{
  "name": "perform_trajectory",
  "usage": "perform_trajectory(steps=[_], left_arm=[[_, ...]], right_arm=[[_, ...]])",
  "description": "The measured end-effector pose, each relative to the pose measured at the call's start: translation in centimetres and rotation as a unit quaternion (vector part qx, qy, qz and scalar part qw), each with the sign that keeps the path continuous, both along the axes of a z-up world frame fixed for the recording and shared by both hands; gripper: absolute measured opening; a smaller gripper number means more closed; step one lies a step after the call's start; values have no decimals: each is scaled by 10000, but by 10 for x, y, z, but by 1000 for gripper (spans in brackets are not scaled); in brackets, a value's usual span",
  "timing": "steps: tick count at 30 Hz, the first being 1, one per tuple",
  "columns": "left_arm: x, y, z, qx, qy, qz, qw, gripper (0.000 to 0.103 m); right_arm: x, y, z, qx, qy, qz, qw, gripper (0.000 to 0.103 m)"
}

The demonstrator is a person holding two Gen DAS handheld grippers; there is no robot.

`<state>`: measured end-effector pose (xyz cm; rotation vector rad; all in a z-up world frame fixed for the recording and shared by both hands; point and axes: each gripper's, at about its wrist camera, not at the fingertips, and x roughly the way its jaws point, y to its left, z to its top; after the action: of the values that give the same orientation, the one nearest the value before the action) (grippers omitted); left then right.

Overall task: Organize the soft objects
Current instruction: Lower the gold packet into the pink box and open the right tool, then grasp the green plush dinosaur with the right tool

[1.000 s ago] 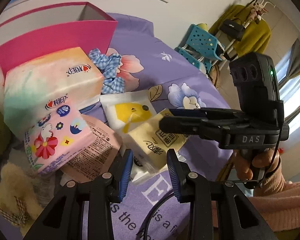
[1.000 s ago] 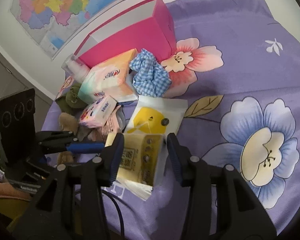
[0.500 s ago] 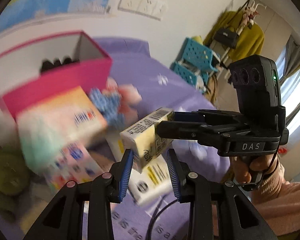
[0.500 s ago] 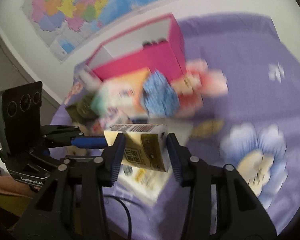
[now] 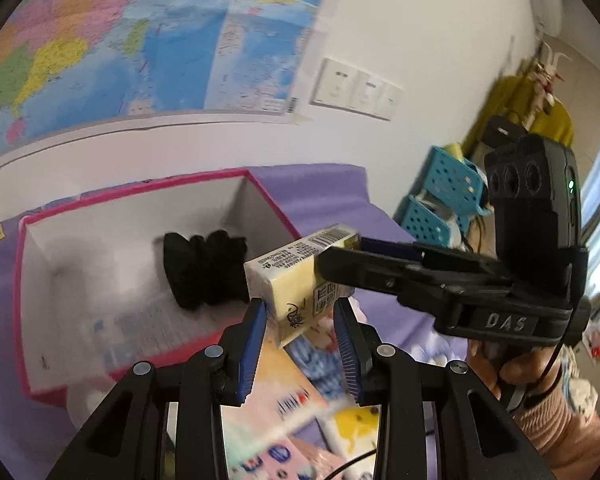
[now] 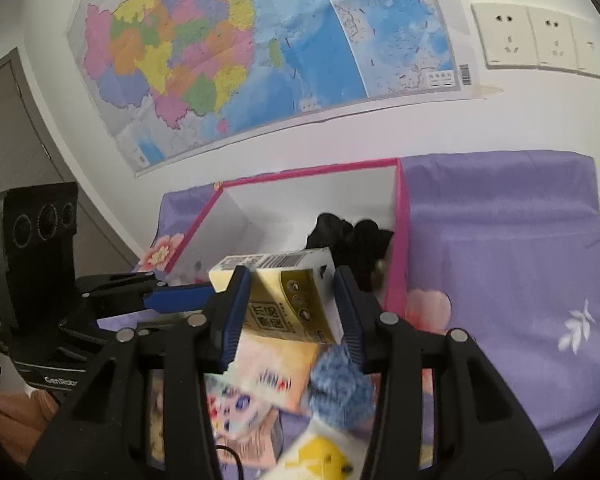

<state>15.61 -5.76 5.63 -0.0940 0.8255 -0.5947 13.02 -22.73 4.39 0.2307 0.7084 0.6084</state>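
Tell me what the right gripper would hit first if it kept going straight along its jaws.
Probably the black fabric bundle inside the pink box. The right gripper, shut on the yellow tissue pack, points over the near rim; depth is unclear, so the pack could meet it first.

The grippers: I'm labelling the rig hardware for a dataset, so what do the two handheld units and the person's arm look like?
Both grippers are black plastic with blue ribbed pads. The right gripper reads "DAS", with a three-lens module and a green light. The left gripper reads "GenRobo…" and has the same lens module. The right hand wears a pink knitted sleeve.
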Motion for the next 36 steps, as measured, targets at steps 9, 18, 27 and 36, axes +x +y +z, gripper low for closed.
perform_trajectory(steps=[9, 18, 27, 36], left_arm=[[44, 3, -22, 35, 429, 313, 9986, 34], [37, 14, -24, 153, 315, 584, 9977, 38], [-33, 73, 7, 4, -563, 919, 9942, 48], [-81, 150, -18, -80, -310, 1753, 9840, 52]], right_arm=[[40, 12, -21, -294, 390, -169, 9987, 46], [32, 10, -20, -639, 244, -494, 9964, 50], [-16, 17, -1, -135, -96, 326, 9993, 52], [-49, 73, -14, 27, 51, 1522, 9883, 53]])
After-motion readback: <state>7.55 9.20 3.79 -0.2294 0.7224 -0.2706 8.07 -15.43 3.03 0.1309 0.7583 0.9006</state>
